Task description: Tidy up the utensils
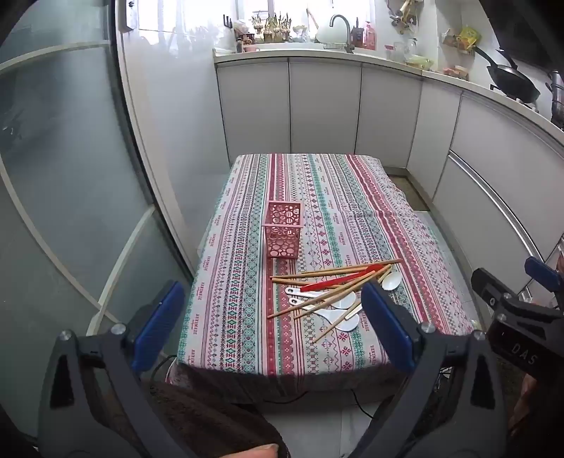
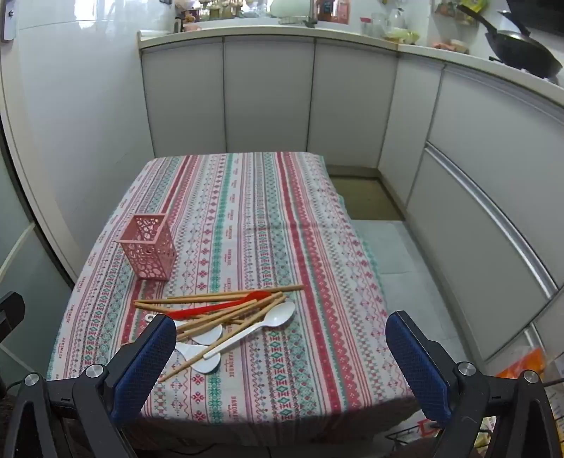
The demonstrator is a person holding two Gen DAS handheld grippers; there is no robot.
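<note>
A pink perforated holder (image 1: 283, 229) stands upright and empty on the patterned tablecloth (image 1: 352, 197), also in the right wrist view (image 2: 148, 246). In front of it lies a loose pile of wooden chopsticks (image 1: 338, 292) (image 2: 225, 313), a red spoon (image 1: 338, 280) (image 2: 218, 305) and several white spoons (image 1: 391, 281) (image 2: 278, 315). My left gripper (image 1: 271, 324) is open and empty, held above the table's near edge. My right gripper (image 2: 282, 366) is open and empty above the near edge, right of the pile; its body shows in the left wrist view (image 1: 511, 317).
White cabinets (image 2: 268, 95) wrap the far and right sides, with a countertop, sink tap (image 1: 342, 28) and black wok (image 2: 521, 45). A glass door (image 1: 63, 176) is on the left. Floor (image 2: 398, 246) lies between table and right cabinets.
</note>
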